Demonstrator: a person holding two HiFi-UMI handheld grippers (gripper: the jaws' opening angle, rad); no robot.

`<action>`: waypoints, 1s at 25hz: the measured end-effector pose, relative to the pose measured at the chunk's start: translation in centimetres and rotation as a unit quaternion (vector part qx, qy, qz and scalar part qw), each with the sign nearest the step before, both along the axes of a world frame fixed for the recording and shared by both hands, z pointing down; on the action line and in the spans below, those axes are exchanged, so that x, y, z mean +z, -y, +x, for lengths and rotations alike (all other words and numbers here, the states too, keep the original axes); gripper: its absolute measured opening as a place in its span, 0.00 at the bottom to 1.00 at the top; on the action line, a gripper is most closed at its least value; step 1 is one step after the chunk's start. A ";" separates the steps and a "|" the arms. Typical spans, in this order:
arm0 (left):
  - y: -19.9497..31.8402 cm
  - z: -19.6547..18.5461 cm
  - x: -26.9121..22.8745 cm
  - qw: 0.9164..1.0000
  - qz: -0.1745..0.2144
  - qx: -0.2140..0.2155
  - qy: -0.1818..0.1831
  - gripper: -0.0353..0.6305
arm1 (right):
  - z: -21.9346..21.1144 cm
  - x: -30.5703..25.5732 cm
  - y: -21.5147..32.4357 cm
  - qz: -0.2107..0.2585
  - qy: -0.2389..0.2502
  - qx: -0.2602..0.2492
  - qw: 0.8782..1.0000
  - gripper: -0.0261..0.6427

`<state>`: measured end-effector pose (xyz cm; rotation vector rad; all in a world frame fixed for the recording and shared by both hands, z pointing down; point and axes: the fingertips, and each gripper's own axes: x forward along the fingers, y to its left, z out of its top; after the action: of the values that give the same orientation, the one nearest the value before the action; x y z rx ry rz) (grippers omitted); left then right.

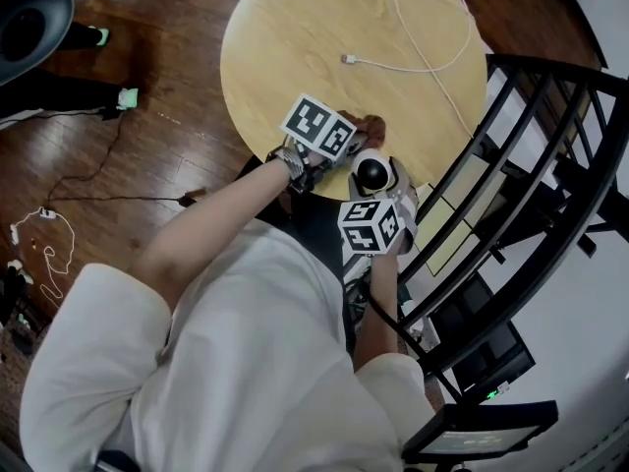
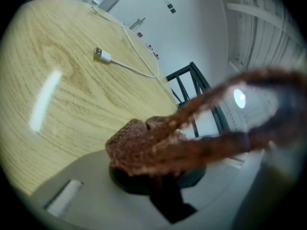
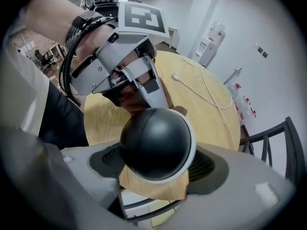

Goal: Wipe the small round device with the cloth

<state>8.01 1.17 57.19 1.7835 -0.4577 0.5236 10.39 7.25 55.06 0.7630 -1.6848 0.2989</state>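
Left tongs point(image 1: 352, 141): clamped on the cloth point(image 2: 144, 145), a brown wad bunched between them.
Right tongs point(image 3: 157, 164): closed on the device point(image 1: 373, 173), one jaw on each side of it.
Device: black dome with a white rim, held at the desk's point(image 1: 285, 47) near edge.
Cloth: just beside the device; I cannot tell whether they touch.
Cable point(image 1: 423, 62): white, loose, towards the far edge.
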 end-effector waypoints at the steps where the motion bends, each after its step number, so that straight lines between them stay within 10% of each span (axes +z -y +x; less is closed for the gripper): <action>1: 0.1 -0.1 0.1 1.000 0.008 0.010 0.018 0.18 | 0.0 0.0 0.1 -0.006 -0.008 0.008 1.000 0.58; 8: 1.2 -0.1 -0.7 0.988 0.112 0.043 0.096 0.18 | 0.3 0.2 0.3 -0.026 -0.025 0.027 0.999 0.58; 14: 0.7 -4.1 -4.9 0.985 0.107 -0.132 -0.026 0.18 | 1.4 -0.5 -1.4 -0.026 0.016 -0.098 0.995 0.58; 20: -0.6 -4.5 -5.6 0.961 0.051 -0.255 -0.092 0.18 | 1.8 -0.1 0.4 0.057 0.012 -0.332 0.942 0.58; 25: -0.3 -3.1 -4.9 0.954 0.032 -0.282 -0.099 0.18 | 0.6 0.0 1.3 0.022 0.051 -0.409 0.911 0.58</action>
<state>4.95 1.48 52.25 1.6452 -0.8128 -0.0715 11.01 5.96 55.11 0.0210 -1.9602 -0.2963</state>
